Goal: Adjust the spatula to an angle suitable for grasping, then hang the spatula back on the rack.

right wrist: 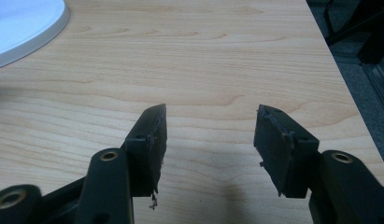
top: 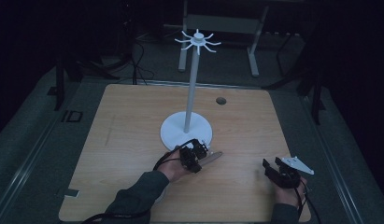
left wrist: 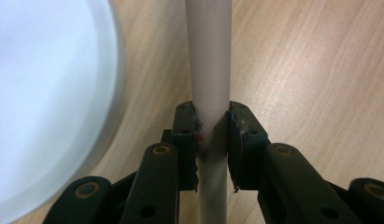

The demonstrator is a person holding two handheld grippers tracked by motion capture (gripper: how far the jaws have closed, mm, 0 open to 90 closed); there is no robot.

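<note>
High view: we clamp our left gripper (top: 202, 154) on a pale rod (top: 211, 157) lying beside the white stand's base (top: 173, 132), while our right gripper (top: 270, 166) rests on the table (top: 129, 121), jaws apart.

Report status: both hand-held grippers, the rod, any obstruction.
Left hand-held gripper shut on the pale rod, low over the table. Right hand-held gripper open, empty. White stand sits right beside the rod.
</note>
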